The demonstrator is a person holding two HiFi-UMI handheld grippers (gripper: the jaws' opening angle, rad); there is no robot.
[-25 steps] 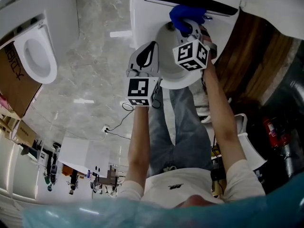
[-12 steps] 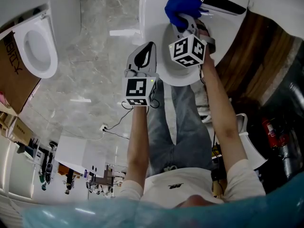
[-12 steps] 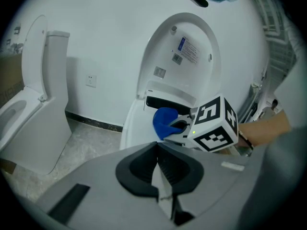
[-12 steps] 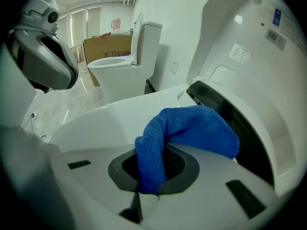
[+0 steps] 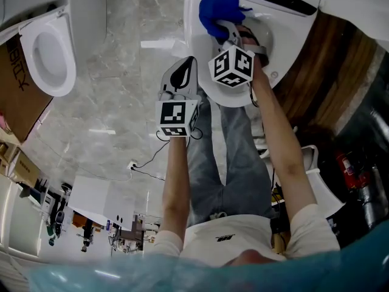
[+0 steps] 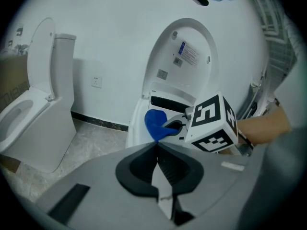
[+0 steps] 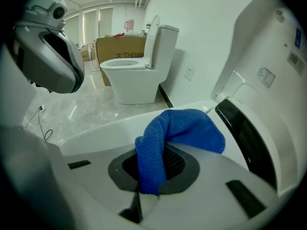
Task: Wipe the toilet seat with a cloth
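The right gripper (image 5: pixel 233 34) reaches over the toilet, its jaws clamped on a blue cloth (image 5: pixel 215 10). The cloth's loose end drapes forward onto the rear left of the seat (image 5: pixel 226 97), just in front of the dark strip under the raised lid (image 6: pixel 184 51). In the right gripper view a fold of the cloth hangs down between the jaw pads. The left gripper (image 5: pixel 191 64) hangs beside the toilet's left side, above the marble floor (image 5: pixel 121 72), with its jaws pressed together and nothing between them. It is near the right gripper but does not touch it. Well to the left a second toilet (image 5: pixel 51 56) stands with its lid up, next to a cardboard box (image 5: pixel 15 99).
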